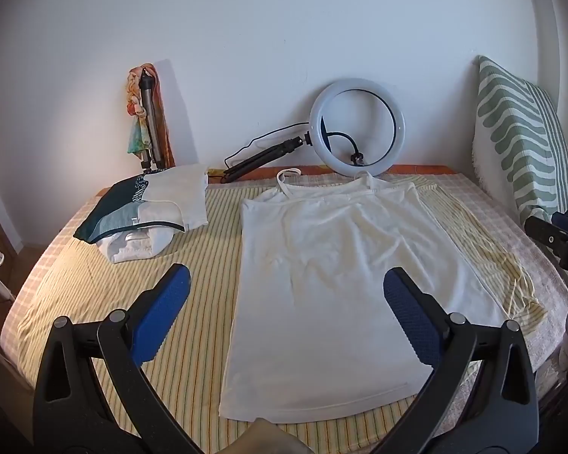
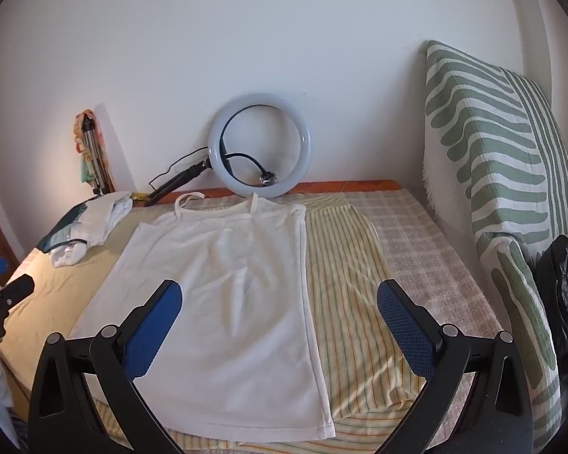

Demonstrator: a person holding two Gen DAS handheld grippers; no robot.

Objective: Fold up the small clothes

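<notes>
White camisole top point(image 1: 333, 283) is lying flat, straps toward the ring light point(image 1: 356, 128), on the yellow striped sheet point(image 1: 193, 333), both the left gripper point(image 1: 286, 299) and right gripper point(image 2: 278, 308) hanging wide open above it holding nothing, with what looks like folded clothes point(image 1: 147, 208) piled off to the left.

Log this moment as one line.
stage: pre-fold | white camisole flat on striped cloth | left gripper open | right gripper open

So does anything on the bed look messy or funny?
A little. The ring light lies tipped against the wall instead of standing. The white tank top lies flat, though one strap loops loose past the top edge.
</notes>
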